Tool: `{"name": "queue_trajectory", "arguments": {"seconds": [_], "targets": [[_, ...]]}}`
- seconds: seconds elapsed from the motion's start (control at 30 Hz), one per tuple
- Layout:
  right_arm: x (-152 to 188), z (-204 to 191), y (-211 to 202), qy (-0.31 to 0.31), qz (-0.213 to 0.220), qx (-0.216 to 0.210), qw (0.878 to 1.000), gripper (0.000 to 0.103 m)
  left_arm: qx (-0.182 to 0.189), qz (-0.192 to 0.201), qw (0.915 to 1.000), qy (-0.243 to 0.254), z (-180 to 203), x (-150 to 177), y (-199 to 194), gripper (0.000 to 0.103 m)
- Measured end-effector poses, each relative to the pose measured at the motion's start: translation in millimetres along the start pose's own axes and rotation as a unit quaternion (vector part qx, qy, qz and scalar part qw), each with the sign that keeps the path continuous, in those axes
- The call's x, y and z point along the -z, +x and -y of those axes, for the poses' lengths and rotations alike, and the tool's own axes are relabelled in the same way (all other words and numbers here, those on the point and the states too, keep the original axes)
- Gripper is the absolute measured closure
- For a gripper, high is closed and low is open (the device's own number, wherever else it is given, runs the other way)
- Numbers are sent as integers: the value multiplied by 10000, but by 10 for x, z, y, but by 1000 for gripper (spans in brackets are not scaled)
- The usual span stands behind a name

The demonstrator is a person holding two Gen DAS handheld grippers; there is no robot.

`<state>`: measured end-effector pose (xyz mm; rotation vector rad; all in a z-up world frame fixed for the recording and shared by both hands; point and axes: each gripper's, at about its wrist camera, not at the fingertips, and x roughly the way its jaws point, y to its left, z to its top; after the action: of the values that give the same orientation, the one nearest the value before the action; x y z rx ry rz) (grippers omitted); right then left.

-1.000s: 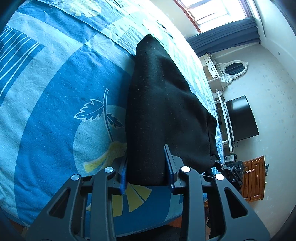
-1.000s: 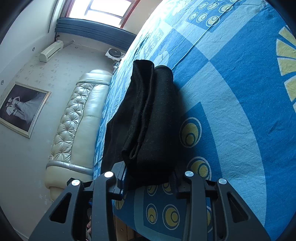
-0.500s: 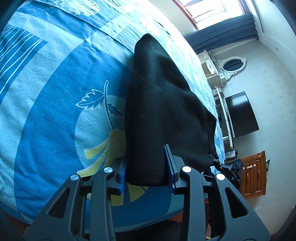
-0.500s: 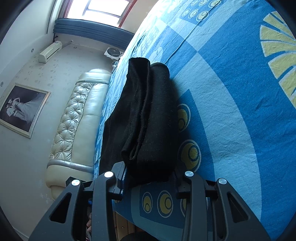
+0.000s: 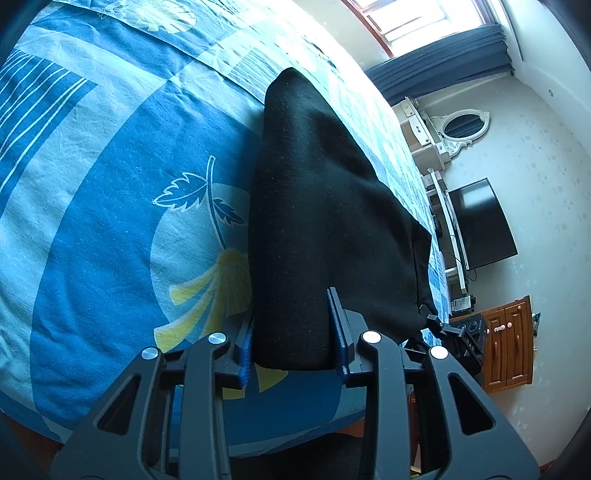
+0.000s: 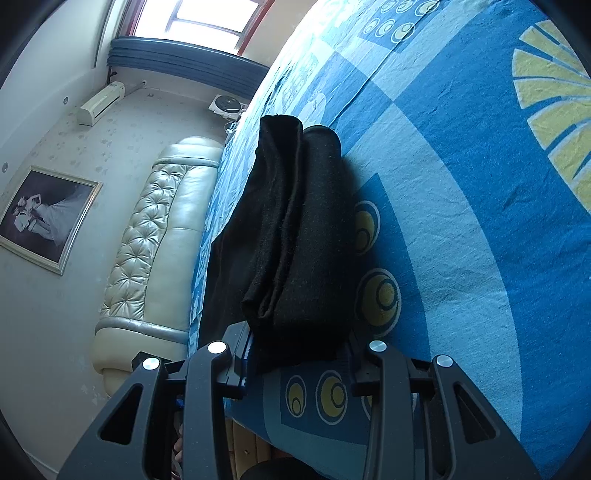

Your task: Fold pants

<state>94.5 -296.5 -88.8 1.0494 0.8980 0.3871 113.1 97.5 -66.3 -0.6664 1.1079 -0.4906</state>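
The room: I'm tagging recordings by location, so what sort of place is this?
Most likely a home bedroom. The black pants lie on a bed with a blue patterned cover and a tufted cream headboard; a television hangs on the wall.

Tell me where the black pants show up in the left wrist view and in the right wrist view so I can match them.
Left wrist: the black pants fill the centre, running from the left gripper toward the window.
Right wrist: the black pants lie centre-left, layered, their near end in the right gripper.
Shared landmark: the blue patterned bedspread.
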Motion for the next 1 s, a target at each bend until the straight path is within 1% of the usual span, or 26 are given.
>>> {"name": "queue_trajectory", "arguments": {"seconds": [0.07, 0.1, 0.13, 0.17, 0.23, 0.3, 0.33, 0.37, 0.4, 0.47, 0.53, 0.6, 0.77, 1.0], "targets": [[-12, 34, 10, 27, -48, -42, 10000, 66, 18, -7, 10000, -8, -20, -12, 9, 70], [-22, 56, 18, 67, -75, -76, 9999, 64, 36, -9, 10000, -44, -35, -20, 18, 67], [-36, 69, 28, 112, -101, -95, 9998, 61, 51, -2, 10000, -83, -54, -31, 25, 62], [-43, 81, 32, 156, -107, -108, 9998, 57, 41, 12, 9999, -110, -67, -44, 33, 59], [-51, 79, 44, 201, -105, -157, 9996, 50, 41, 15, 9999, -161, -91, -65, 57, 49], [-58, 48, 67, 164, -89, -115, 9998, 45, 99, -8, 9997, -219, -118, -67, 92, 44], [-59, 33, 79, 140, -85, -68, 9998, 44, 96, 0, 9997, -220, -116, -70, 105, 43], [-64, 25, 89, 105, -78, -20, 9999, 44, 91, 8, 9998, -183, -105, -73, 113, 44], [-62, 15, 94, 66, -54, 12, 10000, 44, 97, 3, 9999, -107, -85, -72, 117, 55], [-60, 35, 87, 38, -40, 83, 9999, 59, 55, 9, 10000, -59, -66, -63, 108, 59], [-44, 62, 58, 69, -28, 7, 10000, 63, 103, 25, 9999, -98, -73, -47, 67, 67], [-19, 48, 23, 27, -47, 4, 10000, 65, 86, 22, 9999, -102, -59, -25, 26, 69], [61, 40, -67, 31, -115, -12, 9999, 65, -29, -31, 10000, -42, -4, 71, -39, 69], [124, 125, -80, 108, -166, -37, 9998, 65, 17, -96, 9999, -37, -43, 143, -43, 67]]}}
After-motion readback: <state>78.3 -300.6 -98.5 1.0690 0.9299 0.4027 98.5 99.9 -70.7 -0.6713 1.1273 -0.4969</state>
